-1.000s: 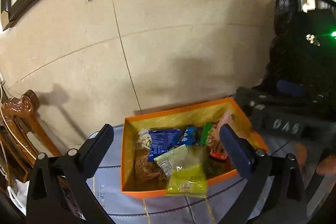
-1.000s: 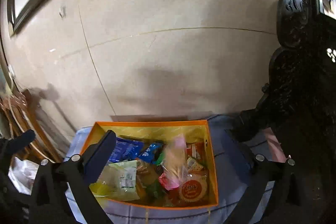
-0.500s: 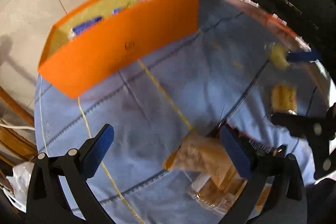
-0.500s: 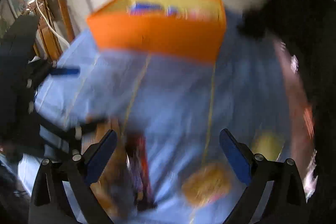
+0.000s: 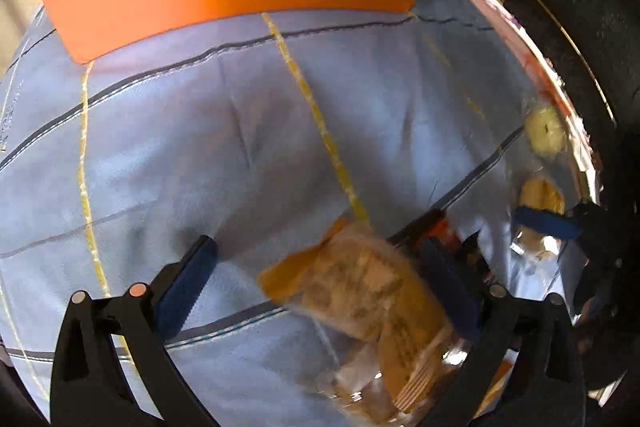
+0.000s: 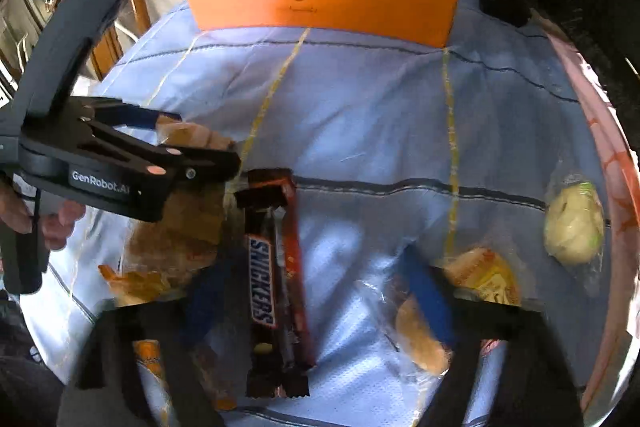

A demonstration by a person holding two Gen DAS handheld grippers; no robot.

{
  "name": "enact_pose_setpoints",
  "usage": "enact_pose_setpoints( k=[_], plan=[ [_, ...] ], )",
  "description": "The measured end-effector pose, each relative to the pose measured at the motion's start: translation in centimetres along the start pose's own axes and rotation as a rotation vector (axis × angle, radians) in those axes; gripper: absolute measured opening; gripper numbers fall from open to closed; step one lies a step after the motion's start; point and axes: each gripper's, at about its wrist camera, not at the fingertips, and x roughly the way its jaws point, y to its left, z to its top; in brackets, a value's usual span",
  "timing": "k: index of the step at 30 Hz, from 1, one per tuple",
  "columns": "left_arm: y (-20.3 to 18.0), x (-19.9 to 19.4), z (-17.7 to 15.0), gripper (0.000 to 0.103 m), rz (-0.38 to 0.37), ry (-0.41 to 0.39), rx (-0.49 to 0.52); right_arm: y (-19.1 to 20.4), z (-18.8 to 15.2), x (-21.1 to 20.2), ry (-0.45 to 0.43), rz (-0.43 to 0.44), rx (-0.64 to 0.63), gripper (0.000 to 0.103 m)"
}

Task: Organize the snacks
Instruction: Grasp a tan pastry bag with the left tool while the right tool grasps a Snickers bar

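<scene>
Your left claw [image 5: 320,267], spread wide, straddles the clear-wrapped brown pastry packet [image 5: 360,303]; your right claw [image 6: 320,291], also wide, brackets the lengthwise brown Snickers bar [image 6: 262,291]

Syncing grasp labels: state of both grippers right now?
Left gripper: jaws open, around the clear brown snack bag, not clamped.
Right gripper: jaws open, straddling the Snickers bar, nothing held.
</scene>
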Motion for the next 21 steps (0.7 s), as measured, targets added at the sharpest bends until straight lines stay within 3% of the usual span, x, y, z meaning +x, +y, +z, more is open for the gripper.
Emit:
enact_pose_setpoints(
  k=[1, 3, 6, 8, 11, 14, 16, 18, 20, 21],
  plan=[
    [0.3, -0.1, -0.1, 0.088, 0.031, 0.010, -0.012, 0.2, -0.1, 0.1, 0.012, -0.017, -0.001, 0.022],
    [1.5, -1.3, -0.4, 0.057, 0.099, -0.012, -0.082, 0.5, 0.0, -0.1, 0.030, -0.052, 0.020, 0.016],
    [3.4, -2.0, -0.6, 0.053, 0.072, -0.005, -0.162, 0.3, -0.2, -0.3, 0.040, -0.013, 0.060, 0.016],
    [3.6, -2.5, -0.8, 0.051, 0.099, -0.010, -0.152, -0.2, -0.4, -0.2, 0.059, -0.005, 0.098, 0.016],
    [3.3, -3.9, -1.2, 0.042, 0.062, -0.037, -0.146, -1.3, -0.8, -1.4, 0.053, 0.054, 0.173, 0.016],
    [2.3, -5.5, -0.8, 0.032, 0.039, -0.083, -0.105, -1.8, -0.1, -3.2, 0.011, 0.050, 0.190, 0.016],
    [1.3, -5.5, -0.7, 0.015, 0.091, -0.123, -0.037, -2.1, 0.4, -4.5, -0.020, 0.037, 0.188, 0.016],
    [1.3, -5.2, -1.1, 0.015, 0.077, -0.107, -0.028, -2.3, 0.8, -5.3, -0.037, 0.037, 0.195, 0.016],
    [1.4, -5.3, -1.4, 0.036, 0.062, -0.087, -0.013, -2.5, 1.2, -5.9, -0.058, 0.048, 0.198, 0.016],
    [1.5, -5.4, -1.9, 0.083, 0.046, -0.087, -0.029, -2.5, 1.3, -6.0, -0.065, 0.048, 0.191, 0.016]
  ],
)
